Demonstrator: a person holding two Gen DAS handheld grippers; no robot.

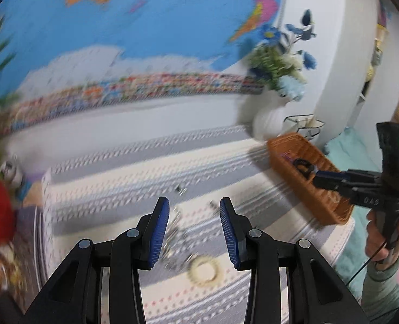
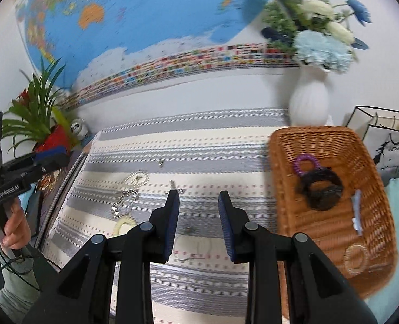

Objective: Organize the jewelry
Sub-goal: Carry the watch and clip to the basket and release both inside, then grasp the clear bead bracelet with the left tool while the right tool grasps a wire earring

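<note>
Nearest in the left wrist view, the left gripper (image 1: pixel 194 229) hangs over the striped cloth (image 1: pixel 134 186) with its 2 blue pads (image 1: pixel 160 232) spread and nothing between them; just below the gap lie a cream ring (image 1: pixel 205 271) and a blurred silver chain (image 1: pixel 176 239). The right gripper (image 2: pixel 198 226) is likewise spread and empty above the same cloth, with silver jewelry (image 2: pixel 129 191) to its left. To its right, the wicker basket (image 2: pixel 321 140) holds a purple coil (image 2: pixel 306 164), a black scrunchie (image 2: pixel 319 189), a pale blue clip (image 2: pixel 357 210) and a clear coil ring (image 2: pixel 357 258). Behind the basket stands a white vase (image 2: pixel 309 102) of flowers; a world map (image 2: pixel 150 13) covers the wall.
</note>
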